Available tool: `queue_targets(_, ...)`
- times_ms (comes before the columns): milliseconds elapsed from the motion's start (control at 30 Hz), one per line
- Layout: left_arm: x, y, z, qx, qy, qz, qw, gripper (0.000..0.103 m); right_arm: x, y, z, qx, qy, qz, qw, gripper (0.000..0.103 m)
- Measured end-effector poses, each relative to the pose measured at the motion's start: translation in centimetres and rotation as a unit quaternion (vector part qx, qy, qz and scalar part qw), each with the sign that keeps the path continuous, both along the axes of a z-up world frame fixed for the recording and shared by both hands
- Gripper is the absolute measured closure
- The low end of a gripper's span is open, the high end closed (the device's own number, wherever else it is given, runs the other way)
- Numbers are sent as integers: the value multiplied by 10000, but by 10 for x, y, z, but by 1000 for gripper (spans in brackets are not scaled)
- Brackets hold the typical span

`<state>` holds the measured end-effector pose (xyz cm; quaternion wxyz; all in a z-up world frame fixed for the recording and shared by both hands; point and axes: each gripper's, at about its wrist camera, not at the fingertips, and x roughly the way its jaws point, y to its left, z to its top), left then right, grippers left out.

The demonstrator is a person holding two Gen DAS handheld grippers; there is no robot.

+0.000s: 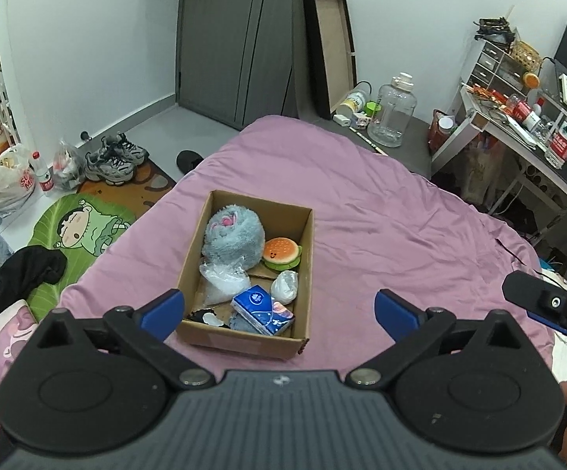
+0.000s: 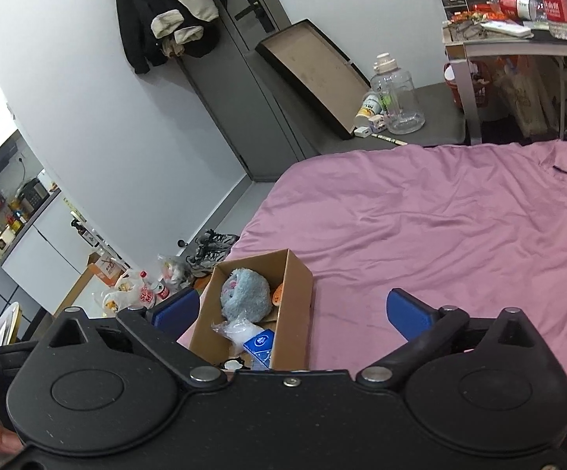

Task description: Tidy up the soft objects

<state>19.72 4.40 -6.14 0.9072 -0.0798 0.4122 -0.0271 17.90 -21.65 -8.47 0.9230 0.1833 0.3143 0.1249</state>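
A cardboard box (image 1: 309,243) sits on the pink bed sheet (image 1: 401,215). Inside lie a grey plush toy (image 1: 232,237), a burger plush (image 1: 281,253), a clear plastic bag (image 1: 221,284), a white soft lump (image 1: 284,285) and a blue tissue pack (image 1: 262,309). My left gripper (image 1: 279,311) is open and empty, above the box's near end. My right gripper (image 2: 291,311) is open and empty, above the box (image 2: 297,305), where the grey plush (image 2: 244,293) and tissue pack (image 2: 260,344) show. The right gripper's body also shows at the left wrist view's right edge (image 1: 546,301).
Left of the bed, the floor holds a green cartoon mat (image 1: 83,227), sneakers (image 1: 115,158), bags and bottles. A grey bedside stand (image 1: 397,137) holds a large clear jug (image 1: 395,111). A cluttered desk (image 1: 518,125) stands at the right.
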Motion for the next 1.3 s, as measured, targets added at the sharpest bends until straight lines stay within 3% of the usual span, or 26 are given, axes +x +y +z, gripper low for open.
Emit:
queue_targets(367,-28,-12,11,11,-121,-111,9999,0,-23,-20,11,-16,-80,11,10000,0)
queue_targets(667,-46,-17,19,23,-224,-170,9996,0,-52,-27,27,-393,-252,36,9989,0)
queue_targets(1167,-77,-26,26,134,-345,-319,9988,0,-79,-32,31,-866,-237,41,9960,0)
queue_targets(1300,-82,-27,27,215,-367,-302,9986,0,-82,-38,32,-746,-273,95,9968,0)
